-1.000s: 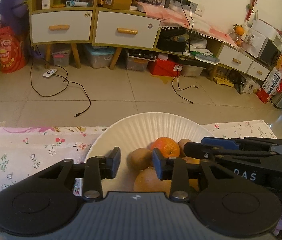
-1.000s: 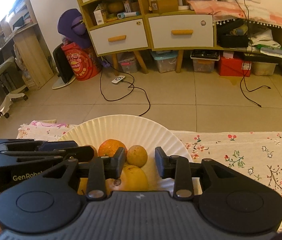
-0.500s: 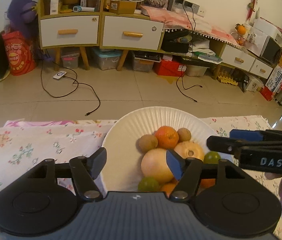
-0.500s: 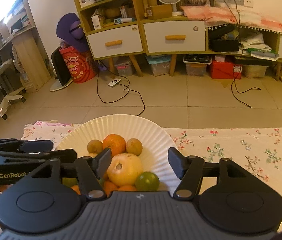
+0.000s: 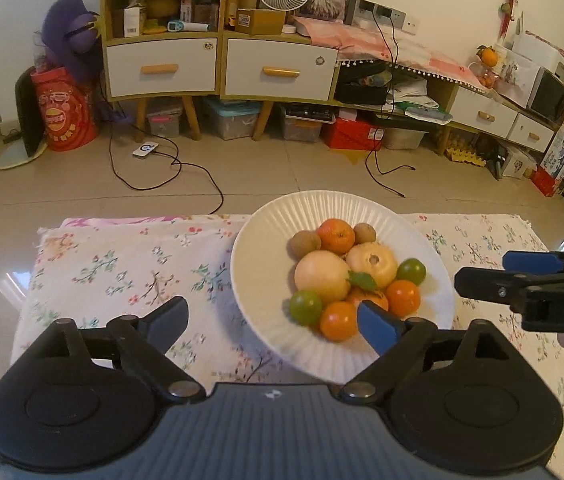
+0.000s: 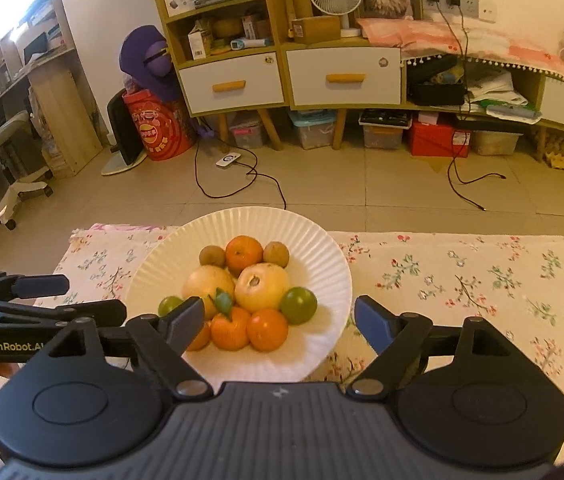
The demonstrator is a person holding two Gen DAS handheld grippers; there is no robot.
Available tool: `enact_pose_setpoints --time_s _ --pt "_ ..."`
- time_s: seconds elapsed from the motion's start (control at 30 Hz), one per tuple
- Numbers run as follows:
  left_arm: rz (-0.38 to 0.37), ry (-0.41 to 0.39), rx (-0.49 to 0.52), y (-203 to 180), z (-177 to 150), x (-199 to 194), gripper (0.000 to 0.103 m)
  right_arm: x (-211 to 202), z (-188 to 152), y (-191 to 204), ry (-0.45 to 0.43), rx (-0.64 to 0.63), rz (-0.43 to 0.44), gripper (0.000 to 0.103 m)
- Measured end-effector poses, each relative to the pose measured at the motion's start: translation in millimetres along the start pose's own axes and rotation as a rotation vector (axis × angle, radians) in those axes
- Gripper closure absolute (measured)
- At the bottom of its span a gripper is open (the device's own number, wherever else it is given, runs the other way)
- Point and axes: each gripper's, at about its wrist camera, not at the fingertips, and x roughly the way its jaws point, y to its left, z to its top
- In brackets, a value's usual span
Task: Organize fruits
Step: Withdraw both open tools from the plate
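fruits (image 6: 249, 292) crowd plate (image 6: 322, 248), cloth (image 6: 462, 280) beside bare

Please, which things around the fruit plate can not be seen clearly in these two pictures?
- Left wrist view: the plate near rim is hidden behind the left gripper.
- Right wrist view: a finger of the right gripper covers the leftmost orange.
- Both views: the table under the floral cloth is covered.

The left gripper (image 5: 271, 320) is gaping wide and empty near the plate (image 5: 259, 264) of fruit (image 5: 356, 274); the right gripper (image 5: 522, 280) is hovering right.
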Motion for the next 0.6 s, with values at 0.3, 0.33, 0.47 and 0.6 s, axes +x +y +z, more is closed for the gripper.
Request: enact_pose_setpoints --time_s 0.3,0.33,0.47,0.6 --pt "0.018 0.014 0.015 -4 -18 -25 0.018 -25 -15 11 0.006 -0.027 -0.007 0.011" --pt "0.018 0.018 0.016 -4 -21 -27 0.018 -27 -17 12 0.01 -0.027 -0.006 0.01" --pt "0.02 0.029 0.021 -8 -30 -36 0.017 -34 -25 15 0.027 -0.028 -0.008 0.009" --pt "0.027 0.042 0.038 -12 -38 -40 0.017 -40 -32 19 0.039 -0.031 -0.018 0.008"
